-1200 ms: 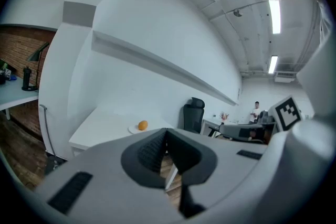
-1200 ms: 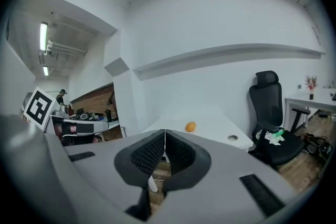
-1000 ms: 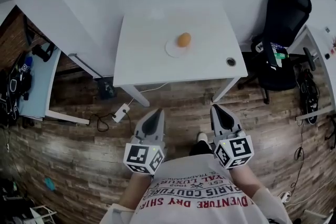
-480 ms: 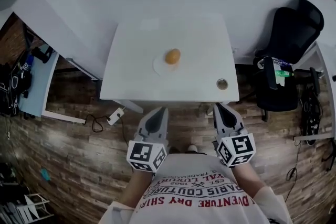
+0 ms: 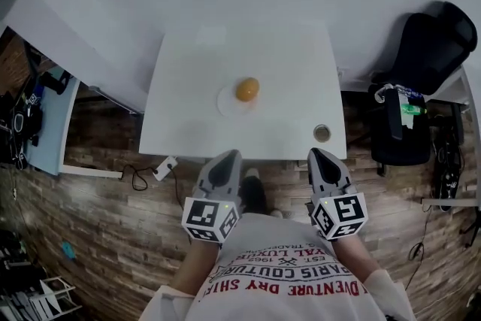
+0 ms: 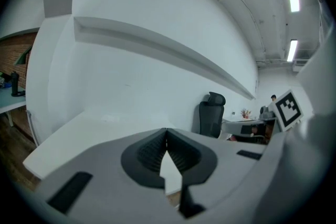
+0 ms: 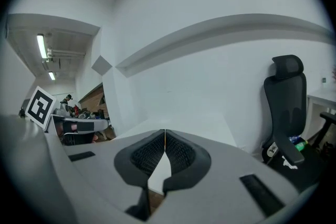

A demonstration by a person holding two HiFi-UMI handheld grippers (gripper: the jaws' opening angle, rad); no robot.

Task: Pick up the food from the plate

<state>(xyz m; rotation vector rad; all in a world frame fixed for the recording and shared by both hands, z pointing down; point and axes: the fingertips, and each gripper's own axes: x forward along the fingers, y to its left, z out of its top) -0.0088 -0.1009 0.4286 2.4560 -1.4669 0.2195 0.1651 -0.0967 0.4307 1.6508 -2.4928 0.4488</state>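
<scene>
Nearest the person, the grey left gripper [image 5: 225,162] and the grey right gripper [image 5: 322,159] were held side by side just short of the near edge of the white rectangular desk [image 5: 188,128], both pointing toward it. Each had its jaws pressed together with nothing between them. The step in hand was therefore judged to be the approach. Whichever gripper went in would need to part its jaws before reaching the food.

A small round dark-rimmed object [image 5: 322,133] sat by the desk's near right corner, directly ahead of the right gripper, so a reach from that side would have to pass over it or to its left. The left gripper seemed to have the clearer line.

Farther in, about the middle of the desk, the orange rounded piece of food [image 5: 246,89] rested on the right part of the flat white round plate [image 5: 225,103]. Being rounded, it would probably roll under a one-sided push, so the jaws should come down astride its widest part and close gently.

A black office chair [image 5: 434,49] stood beyond the desk's right edge.
</scene>
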